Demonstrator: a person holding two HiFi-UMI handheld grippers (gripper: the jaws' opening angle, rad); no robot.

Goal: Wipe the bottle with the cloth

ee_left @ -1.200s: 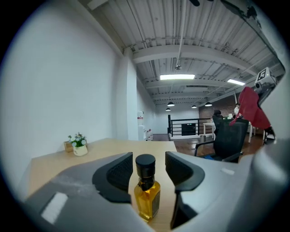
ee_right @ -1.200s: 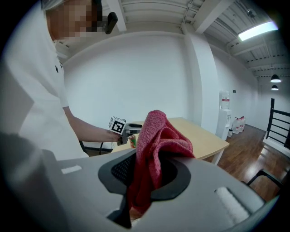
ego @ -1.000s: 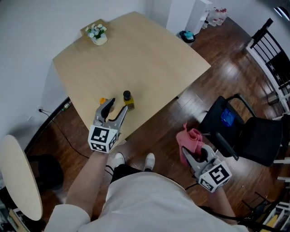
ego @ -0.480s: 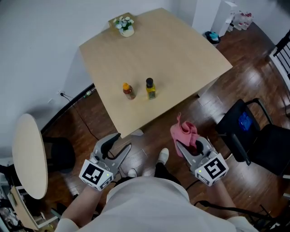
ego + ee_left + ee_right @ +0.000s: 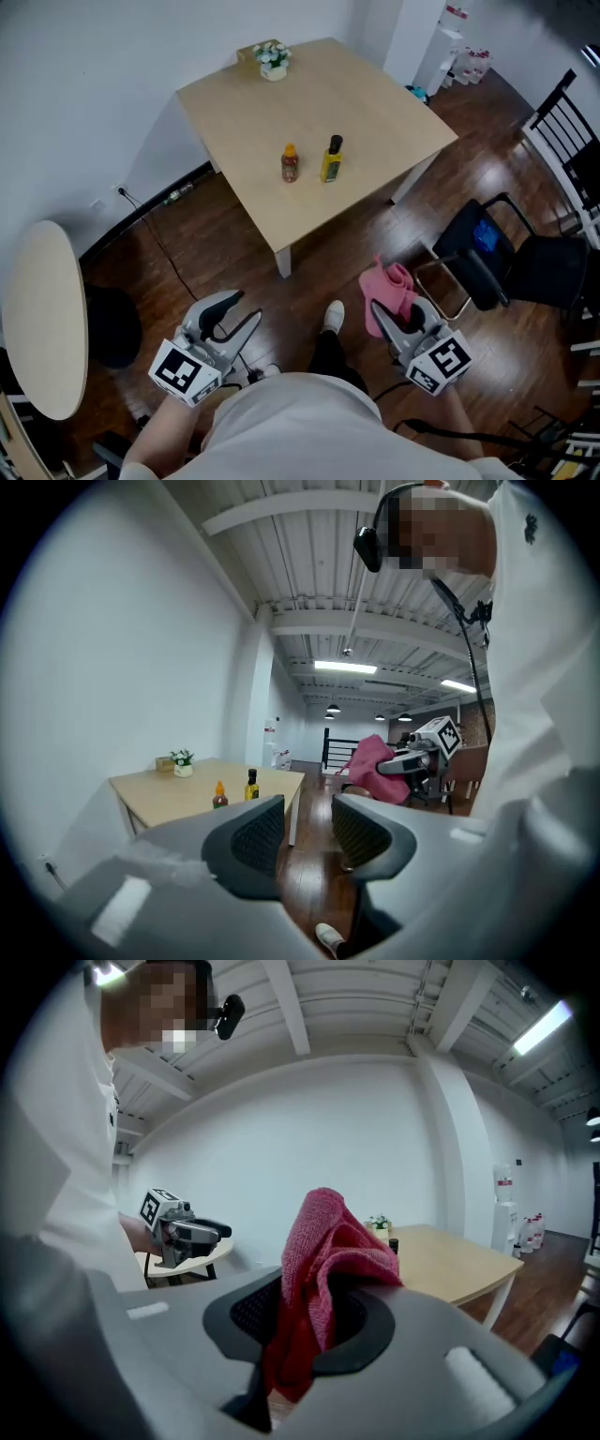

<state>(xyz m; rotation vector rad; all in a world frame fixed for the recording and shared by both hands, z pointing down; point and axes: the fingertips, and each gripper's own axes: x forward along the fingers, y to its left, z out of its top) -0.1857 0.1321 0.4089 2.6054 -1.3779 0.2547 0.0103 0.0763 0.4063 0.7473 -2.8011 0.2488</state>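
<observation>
Fingers of right gripper (image 5: 314, 1307) clamp the cloth (image 5: 328, 1241); those of left gripper (image 5: 307, 832), just closing on nothing, may topple the bottle (image 5: 331, 159) unless reopened.

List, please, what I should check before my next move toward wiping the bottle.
1. The right gripper holds the pink cloth: ok, jaws shut on it.
2. The left gripper is free for a bottle: ok, nothing between its jaws, which have just been closing and stand partly apart.
3. The orange-capped bottle and yellow bottle stand upright on the table: ok.
4. Bottles within reach: not ok; both grippers are over the floor, away from the table.
5. Which bottle to wipe: cannot tell.
</observation>
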